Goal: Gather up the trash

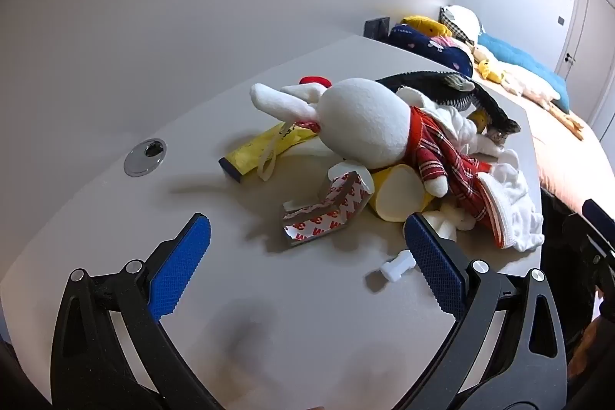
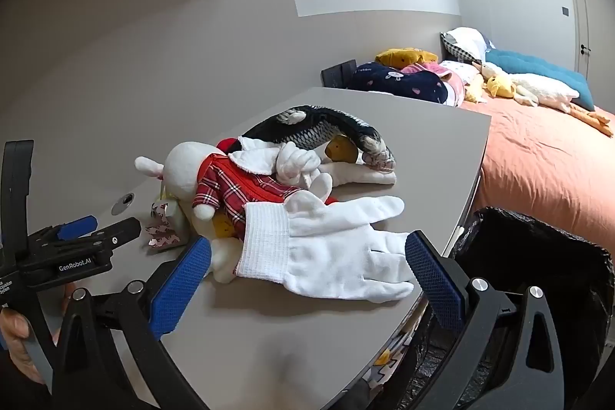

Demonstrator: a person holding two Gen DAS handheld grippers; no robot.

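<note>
A crumpled red-and-white printed wrapper (image 1: 323,214) lies on the grey table (image 1: 161,102), just ahead of my open, empty left gripper (image 1: 307,229). A yellow paper cup (image 1: 399,195) lies on its side under a white bunny doll in a red plaid dress (image 1: 369,125). A small white plastic piece (image 1: 398,264) lies by my right-hand finger. A yellow packet (image 1: 265,145) lies behind. My right gripper (image 2: 307,252) is open, its fingers either side of a white glove (image 2: 338,252). The wrapper also shows in the right wrist view (image 2: 163,229).
A black-lined trash bin (image 2: 538,256) stands beside the table's right edge. A grey fish plush (image 2: 326,129) and white cloth lie behind the doll. A metal cable grommet (image 1: 145,151) sits in the table. A bed (image 2: 538,156) with pillows and toys is beyond.
</note>
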